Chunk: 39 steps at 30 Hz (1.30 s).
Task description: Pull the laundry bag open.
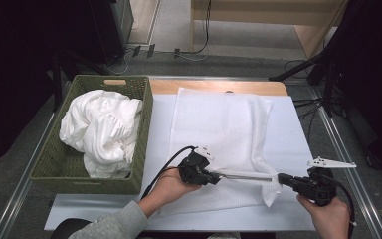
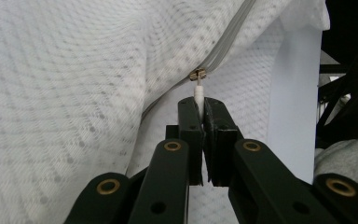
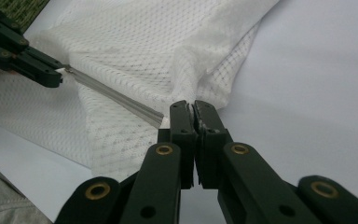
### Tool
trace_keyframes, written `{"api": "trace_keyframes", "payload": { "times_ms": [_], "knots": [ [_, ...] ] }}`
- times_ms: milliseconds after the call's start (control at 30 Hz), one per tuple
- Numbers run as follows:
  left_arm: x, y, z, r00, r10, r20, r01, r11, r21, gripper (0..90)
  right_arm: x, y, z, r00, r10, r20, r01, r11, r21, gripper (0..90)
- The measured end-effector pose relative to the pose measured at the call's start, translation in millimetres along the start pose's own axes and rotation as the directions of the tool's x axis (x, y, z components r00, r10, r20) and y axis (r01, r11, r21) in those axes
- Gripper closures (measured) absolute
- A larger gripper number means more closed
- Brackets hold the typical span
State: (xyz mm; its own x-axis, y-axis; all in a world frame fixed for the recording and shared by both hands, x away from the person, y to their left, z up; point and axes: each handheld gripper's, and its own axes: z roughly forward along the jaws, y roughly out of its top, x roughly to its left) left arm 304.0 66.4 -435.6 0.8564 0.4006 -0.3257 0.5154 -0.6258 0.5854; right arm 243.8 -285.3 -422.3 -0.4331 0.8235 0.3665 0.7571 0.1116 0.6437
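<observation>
A white mesh laundry bag (image 1: 219, 129) lies flat on the white table sheet, with its grey zipper (image 1: 246, 176) stretched taut along the near edge. My left gripper (image 1: 218, 178) is shut on the white zipper pull (image 2: 198, 92), just below the brass slider (image 2: 198, 74). My right gripper (image 1: 280, 179) is shut on the bag's corner (image 3: 186, 88) at the zipper's end (image 3: 156, 116), lifting the fabric a little. The left gripper's jaws (image 3: 46, 74) also appear far off in the right gripper view, at the other end of the zipper.
A green woven basket (image 1: 142, 144) stands at the left of the table, heaped with white laundry (image 1: 102, 127). The wooden table edge (image 1: 219, 87) runs along the back. Cables and dark stands lie on the floor beyond.
</observation>
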Motion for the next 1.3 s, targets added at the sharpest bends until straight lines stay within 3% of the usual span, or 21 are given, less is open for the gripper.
{"api": "trace_keyframes", "payload": {
  "times_ms": [300, 567, 700, 1300],
  "knots": [
    [1.0, -9.5, -18.1, 0.9991, -0.037, -0.023, 0.037, 0.9993, -0.010, 87.6, -9.7, -3.9, -1.2, 1.0000, -0.001, 0.010, 0.001, 1.000, 0.005, 88.3],
    [-3.0, -19.0, -34.8, 0.9981, -0.047, -0.039, 0.046, 0.9987, -0.020, 87.6, -12.7, -6.1, -0.2, 0.9999, -0.001, 0.011, 0.001, 1.000, 0.014, 88.2],
    [-5.5, -25.0, -43.2, 0.9971, -0.035, -0.068, 0.035, 0.9993, -0.010, 87.6, -13.9, -6.5, -0.1, 1.0000, 0.001, 0.007, -0.001, 1.000, 0.014, 88.2],
    [-6.0, -43.3, -62.8, 0.9923, -0.085, -0.091, 0.083, 0.9963, -0.026, 87.6, -18.5, -8.8, 1.0, 0.9999, 0.014, -0.001, -0.014, 1.000, 0.017, 88.2]
  ]
}}
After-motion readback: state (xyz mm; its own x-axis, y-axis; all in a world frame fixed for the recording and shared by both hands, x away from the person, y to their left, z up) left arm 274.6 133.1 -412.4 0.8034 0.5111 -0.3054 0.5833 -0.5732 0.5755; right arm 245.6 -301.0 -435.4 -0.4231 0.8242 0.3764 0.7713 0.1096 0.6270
